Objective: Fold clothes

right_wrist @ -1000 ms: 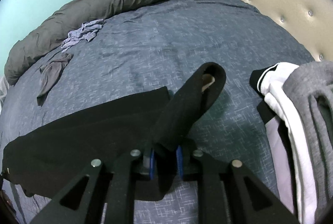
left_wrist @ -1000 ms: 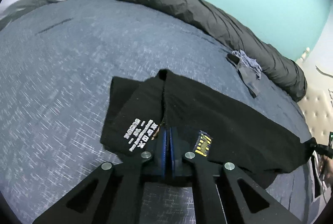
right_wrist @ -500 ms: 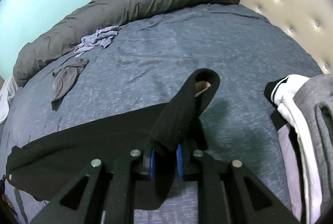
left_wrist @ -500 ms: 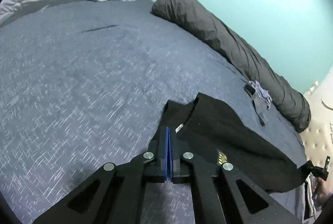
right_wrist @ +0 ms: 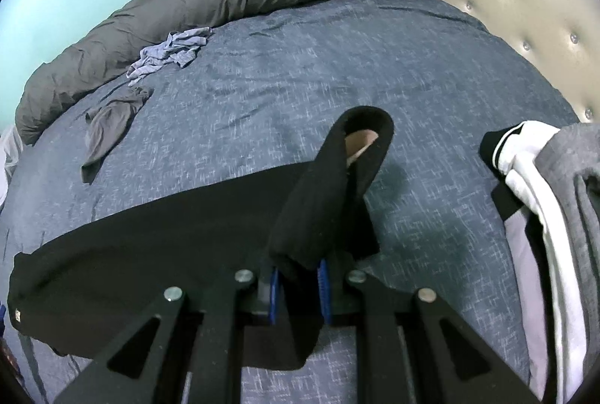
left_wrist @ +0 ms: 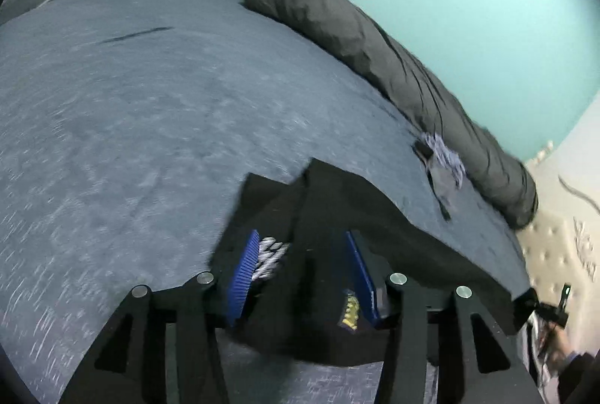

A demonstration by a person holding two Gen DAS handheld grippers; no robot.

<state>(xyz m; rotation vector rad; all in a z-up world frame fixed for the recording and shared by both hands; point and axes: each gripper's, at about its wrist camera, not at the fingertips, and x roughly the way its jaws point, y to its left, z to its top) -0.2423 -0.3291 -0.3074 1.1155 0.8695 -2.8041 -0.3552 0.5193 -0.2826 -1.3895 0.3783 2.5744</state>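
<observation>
In your left wrist view, the left gripper (left_wrist: 302,276) is opening — its blue pads stand apart, with the black cotton garment (left_wrist: 375,216) lying loose between them on the blue-grey speckled bed cover (left_wrist: 150,141), white printed lettering showing by the left pad. Nothing presses on the cloth there, so that end is let go. In your right wrist view, the right gripper (right_wrist: 298,291) is nearly closed on a bunched black band of the same garment, which loops up ahead of the fingers while the rest spreads flat to the left. Expect it to handle as light, limp, non-slippery fabric — it will sag and crease wherever unsupported, so I'd take it at hemmed edges or corners, not mid-panel.
</observation>
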